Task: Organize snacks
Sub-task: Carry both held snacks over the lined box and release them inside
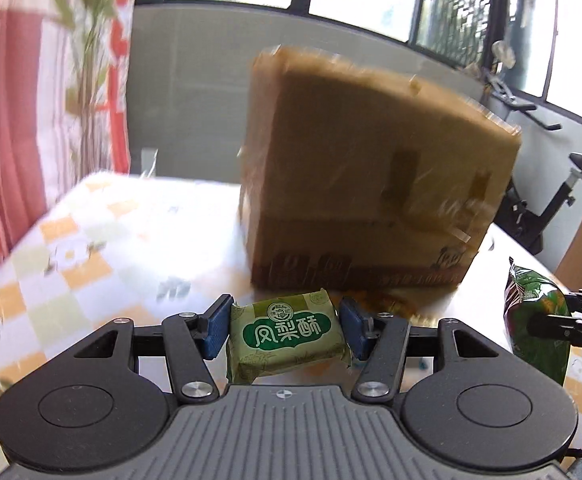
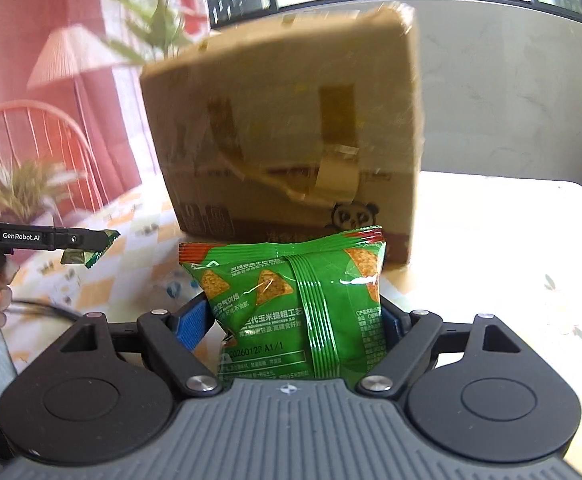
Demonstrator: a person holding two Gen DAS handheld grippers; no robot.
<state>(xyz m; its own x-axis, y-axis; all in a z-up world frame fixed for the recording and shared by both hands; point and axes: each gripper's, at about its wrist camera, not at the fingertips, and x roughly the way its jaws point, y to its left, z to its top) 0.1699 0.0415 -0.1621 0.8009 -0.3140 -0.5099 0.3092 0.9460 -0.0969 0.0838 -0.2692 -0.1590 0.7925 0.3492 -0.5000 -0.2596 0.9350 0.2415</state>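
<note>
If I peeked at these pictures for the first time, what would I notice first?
Probably the big brown cardboard box standing on the checked tablecloth, right ahead of both grippers. Then the snacks: the left gripper pinches a small green pineapple cake packet, and the right gripper holds a bright green corn chip bag upright in front of the box.

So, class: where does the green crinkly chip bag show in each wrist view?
Left wrist: green crinkly chip bag at the far right edge, in the right gripper.
Right wrist: bottom centre, between the pads.
Shared landmark: the brown cardboard box behind it.
</note>
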